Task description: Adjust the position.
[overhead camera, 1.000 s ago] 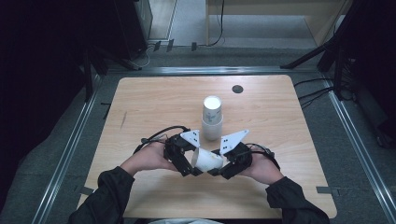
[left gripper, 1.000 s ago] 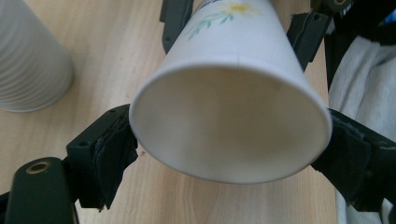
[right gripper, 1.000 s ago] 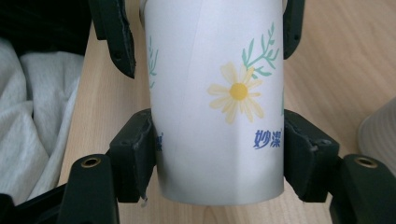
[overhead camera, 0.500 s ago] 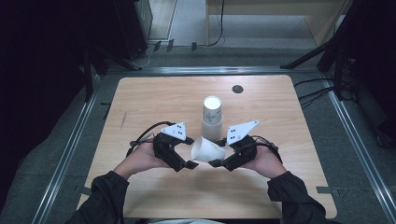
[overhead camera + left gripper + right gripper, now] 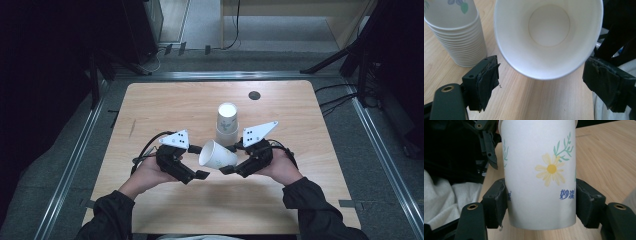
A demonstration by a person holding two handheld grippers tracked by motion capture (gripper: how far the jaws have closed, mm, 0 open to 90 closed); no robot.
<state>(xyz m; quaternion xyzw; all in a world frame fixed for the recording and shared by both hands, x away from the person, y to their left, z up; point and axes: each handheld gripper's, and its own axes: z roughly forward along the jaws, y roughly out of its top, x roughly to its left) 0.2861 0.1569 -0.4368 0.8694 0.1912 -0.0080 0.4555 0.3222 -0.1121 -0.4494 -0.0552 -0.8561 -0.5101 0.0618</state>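
Right gripper (image 5: 231, 159) is clamped on the lower body of a flower-printed paper cup (image 5: 217, 155), its 2 pads pressing opposite sides, and holds the cup on its side above the table (image 5: 300, 210) with the mouth facing the left gripper (image 5: 199, 161). Left gripper's jaws stand spread wide either side of the cup's rim without touching it, while the stack of paper cups (image 5: 227, 124) stands upside down just behind.

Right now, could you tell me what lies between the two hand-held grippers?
A single paper cup lies on its side between them in the high view. The right hand-held gripper clamps its base end; its open mouth faces the left hand-held gripper, whose jaws stand apart.
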